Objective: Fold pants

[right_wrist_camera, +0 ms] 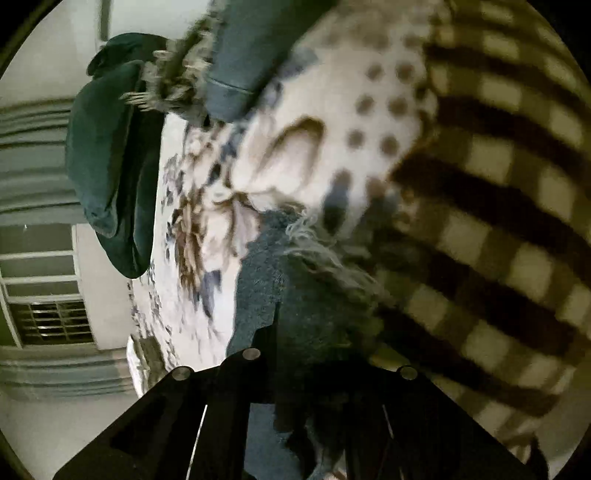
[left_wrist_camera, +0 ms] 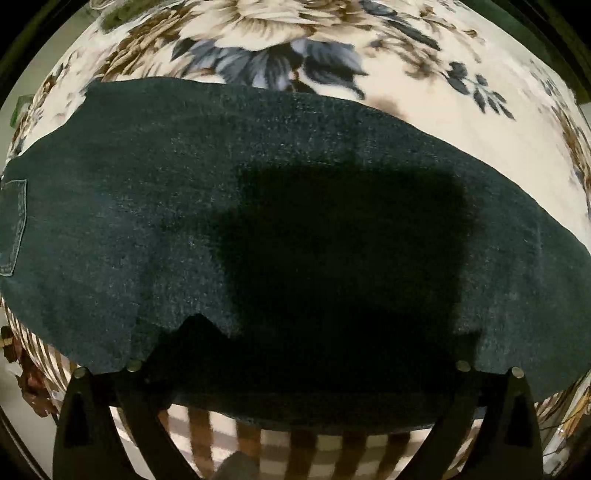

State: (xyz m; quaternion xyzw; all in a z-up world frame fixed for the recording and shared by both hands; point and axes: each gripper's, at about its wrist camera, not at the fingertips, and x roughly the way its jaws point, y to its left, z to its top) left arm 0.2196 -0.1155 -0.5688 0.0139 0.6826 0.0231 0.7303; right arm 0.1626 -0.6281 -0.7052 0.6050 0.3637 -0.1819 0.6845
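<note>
Denim pants (right_wrist_camera: 291, 295) pinched in right hand-held gripper (right_wrist_camera: 295, 369)

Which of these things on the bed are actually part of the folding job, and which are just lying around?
Part of the job:
dark jeans
left gripper
right gripper

Just lying about:
floral bedspread
green pillows
window

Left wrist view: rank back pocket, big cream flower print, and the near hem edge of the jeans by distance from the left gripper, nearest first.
1. Near hem edge of the jeans, right at the left gripper, low centre between the fingers.
2. Back pocket, far left edge of the view, on the denim.
3. Big cream flower print, top centre on the bedspread, beyond the jeans' far edge.
</note>
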